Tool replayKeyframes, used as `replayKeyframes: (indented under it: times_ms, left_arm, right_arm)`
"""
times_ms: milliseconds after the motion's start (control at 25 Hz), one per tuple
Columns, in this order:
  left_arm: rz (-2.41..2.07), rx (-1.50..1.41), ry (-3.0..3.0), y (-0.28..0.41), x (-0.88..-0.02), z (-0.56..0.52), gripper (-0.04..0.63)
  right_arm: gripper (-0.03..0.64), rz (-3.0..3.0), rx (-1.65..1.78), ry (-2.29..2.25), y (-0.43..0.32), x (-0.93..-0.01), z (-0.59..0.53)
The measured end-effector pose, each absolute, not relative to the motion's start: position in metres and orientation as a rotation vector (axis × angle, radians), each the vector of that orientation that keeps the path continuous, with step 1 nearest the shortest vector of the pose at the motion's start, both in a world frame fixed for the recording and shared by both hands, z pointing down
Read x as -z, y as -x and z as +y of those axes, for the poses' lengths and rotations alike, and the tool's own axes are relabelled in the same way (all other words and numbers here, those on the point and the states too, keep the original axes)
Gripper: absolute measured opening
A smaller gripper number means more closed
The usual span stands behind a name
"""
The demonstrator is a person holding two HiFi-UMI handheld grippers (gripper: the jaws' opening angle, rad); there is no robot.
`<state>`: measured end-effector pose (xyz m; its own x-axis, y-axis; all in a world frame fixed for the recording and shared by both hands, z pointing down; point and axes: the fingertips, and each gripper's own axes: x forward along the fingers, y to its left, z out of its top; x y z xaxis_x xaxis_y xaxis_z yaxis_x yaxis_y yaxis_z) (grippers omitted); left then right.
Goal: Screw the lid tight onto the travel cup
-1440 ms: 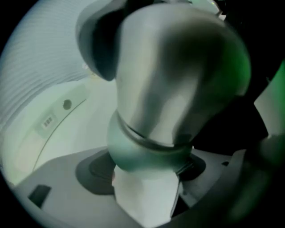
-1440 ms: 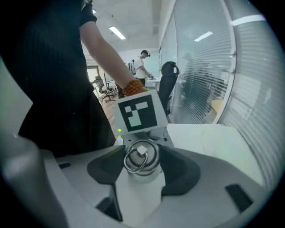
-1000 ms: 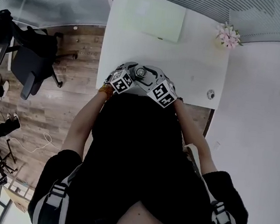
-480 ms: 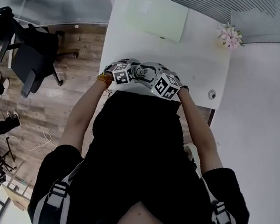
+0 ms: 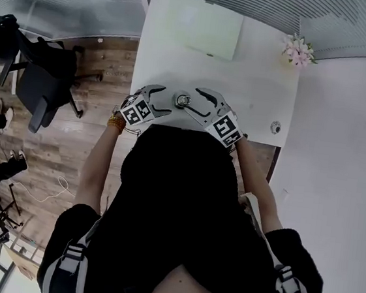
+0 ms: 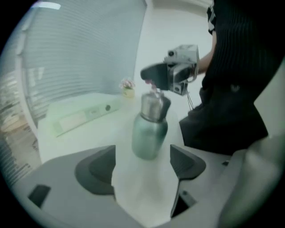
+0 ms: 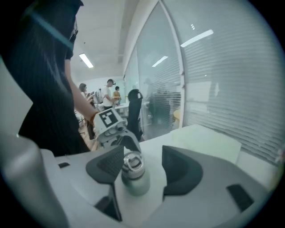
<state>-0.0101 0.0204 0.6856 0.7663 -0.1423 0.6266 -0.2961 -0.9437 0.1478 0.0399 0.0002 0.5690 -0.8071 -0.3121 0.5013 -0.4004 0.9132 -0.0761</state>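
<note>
A silver-green travel cup (image 5: 183, 100) stands upright near the front edge of the white table (image 5: 262, 86), with its lid (image 7: 132, 162) on top. My left gripper (image 5: 163, 100) is just left of it and my right gripper (image 5: 198, 102) just right, both pointing at it. In the left gripper view the jaws (image 6: 142, 164) are open and the cup (image 6: 150, 129) stands beyond them, untouched. In the right gripper view the jaws (image 7: 143, 171) have just been opening; the cup (image 7: 133, 180) stands in the gap close to the left finger (image 7: 107, 167), and neither pad presses on it.
A pale green folder (image 5: 207, 24) lies at the far side of the table, with pink flowers (image 5: 298, 47) at the far right corner and a small round fitting (image 5: 275, 125) near the right edge. A black office chair (image 5: 43, 80) stands on the wood floor to the left.
Both grippers have drawn back from the cup to either side. Their marker cubes, close together over the cup before, are now spread apart, and the cup stands free.
</note>
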Motion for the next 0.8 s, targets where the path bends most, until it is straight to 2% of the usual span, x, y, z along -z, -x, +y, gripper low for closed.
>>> replayKeyframes:
  times_ms: [160, 240, 400, 440, 520, 800]
  left_arm:
    - [-0.872, -0.429, -2.722, 0.030, -0.592, -0.041, 0.363]
    - [-1.128, -0.258, -2.679, 0.039, -0.551, -0.068, 0.322]
    - [-1.520, -0.147, -2.575, 0.042, -0.510, -0.096, 0.123]
    - [-1.580, -0.148, -2.558, 0.041, -0.506, -0.098, 0.084]
    - [-1.634, -0.177, -2.560, 0.038, -0.501, -0.099, 0.054]
    - [-1.640, -0.254, -2.547, 0.043, -0.512, -0.089, 0.046]
  right_arm:
    - [0.163, -2.694, -0.272, -0.886, -0.044, -0.524, -0.047]
    - [0.140, -2.718, -0.251, -1.034, -0.039, -0.504, -0.065]
    - [0.008, -2.662, -0.150, -1.280, -0.041, -0.480, -0.093]
    - [0.002, -2.647, -0.143, -1.318, -0.042, -0.477, -0.097]
    - [0.000, -2.622, -0.134, -1.358, -0.044, -0.475, -0.102]
    - [0.000, -2.601, -0.126, -1.313, -0.043, -0.487, -0.088]
